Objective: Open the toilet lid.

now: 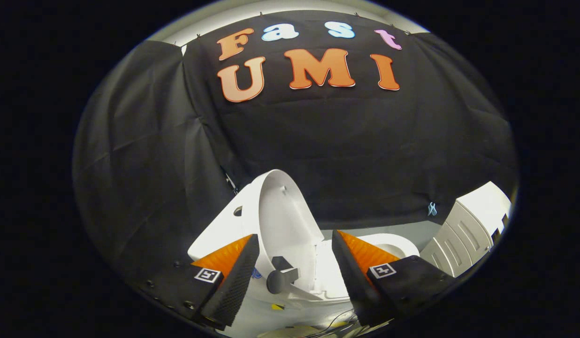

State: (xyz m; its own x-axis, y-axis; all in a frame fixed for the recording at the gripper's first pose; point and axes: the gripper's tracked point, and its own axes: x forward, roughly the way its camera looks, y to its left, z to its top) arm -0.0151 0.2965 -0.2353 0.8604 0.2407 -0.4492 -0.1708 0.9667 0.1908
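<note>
The white toilet lid (281,213) stands raised, nearly upright, just ahead of my fingers and slightly left of the gap between them. Its inner face turns toward the open bowl (397,243), which shows beyond the right finger. A dark knob-like handle (280,278) sticks out low on the lid's inner side, between my fingers. The white tank (219,230) sits behind the lid on the left. My gripper (294,270) is open; its fingers stand wide apart and touch nothing.
A white ribbed cabinet (468,230) stands to the right of the bowl. Black cloth walls close the booth behind and on the left. A grey floor strip (388,227) runs behind the bowl. Cables and small bits lie low between the fingers.
</note>
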